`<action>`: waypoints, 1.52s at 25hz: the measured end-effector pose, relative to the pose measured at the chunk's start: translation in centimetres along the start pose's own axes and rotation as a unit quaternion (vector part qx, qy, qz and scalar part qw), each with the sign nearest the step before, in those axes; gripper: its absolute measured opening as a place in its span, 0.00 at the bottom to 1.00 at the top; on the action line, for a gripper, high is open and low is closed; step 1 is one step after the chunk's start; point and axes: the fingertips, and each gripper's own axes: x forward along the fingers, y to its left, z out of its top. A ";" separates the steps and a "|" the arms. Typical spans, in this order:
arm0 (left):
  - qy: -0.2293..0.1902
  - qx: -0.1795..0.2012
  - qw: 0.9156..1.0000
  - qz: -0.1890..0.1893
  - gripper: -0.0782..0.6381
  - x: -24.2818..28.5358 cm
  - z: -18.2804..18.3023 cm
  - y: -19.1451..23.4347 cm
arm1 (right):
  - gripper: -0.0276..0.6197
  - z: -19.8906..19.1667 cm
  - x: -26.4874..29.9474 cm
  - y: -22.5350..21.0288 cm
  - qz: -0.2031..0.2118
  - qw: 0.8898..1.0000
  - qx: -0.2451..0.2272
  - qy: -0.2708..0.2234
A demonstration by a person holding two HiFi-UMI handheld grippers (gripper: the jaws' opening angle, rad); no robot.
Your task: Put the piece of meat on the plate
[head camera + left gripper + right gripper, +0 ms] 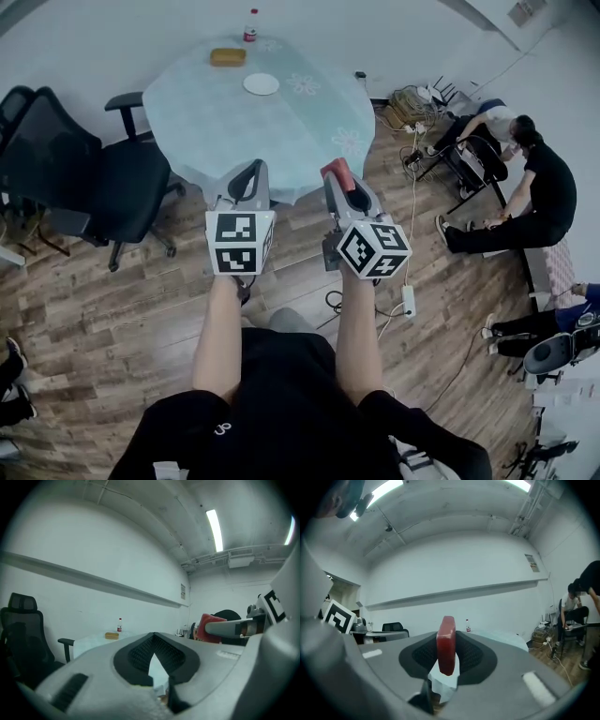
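The white plate [261,83] lies on the far part of a round table with a pale blue cloth [234,127]. The piece of meat [335,170] is a flat red slab standing on edge between the pads of my right gripper [339,180], which is shut on it. In the right gripper view the meat [446,641] stands upright in the right gripper [446,648]. My left gripper [250,172] hovers beside it, level, short of the table's near edge. Its jaws [153,637] meet at the tips with nothing between them.
A tan block [228,56] and a small bottle [251,25] stand behind the plate. A black office chair [70,173] is left of the table. People [525,187] sit at the right by cables. A power strip [409,300] lies on the wooden floor.
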 end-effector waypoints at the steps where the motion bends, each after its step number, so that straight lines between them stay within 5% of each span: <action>1: 0.000 -0.001 1.000 -0.003 0.10 0.2 -0.1 -0.2 | 0.20 0.0 -0.2 -0.5 -0.006 1.000 0.002 0.001; 14: 0.003 -0.013 1.000 0.021 0.10 4.4 -0.6 3.4 | 0.20 -1.0 5.4 -2.4 0.012 1.000 0.003 0.014; 21: 0.000 0.007 0.995 0.098 0.10 10.0 -0.5 10.3 | 0.20 -2.7 16.4 -3.8 0.059 0.997 0.044 0.024; 25: 0.033 -0.009 0.990 0.134 0.10 15.5 -2.8 14.8 | 0.20 -4.6 24.6 -4.4 0.100 0.992 0.041 0.059; 31: 0.066 -0.013 0.985 0.160 0.10 26.9 -4.1 18.7 | 0.20 -3.5 35.3 -11.4 0.111 0.989 0.078 0.066; 38: 0.068 -0.003 0.985 0.156 0.10 37.5 -1.9 18.5 | 0.20 -0.9 43.0 -21.0 0.093 0.989 0.100 0.058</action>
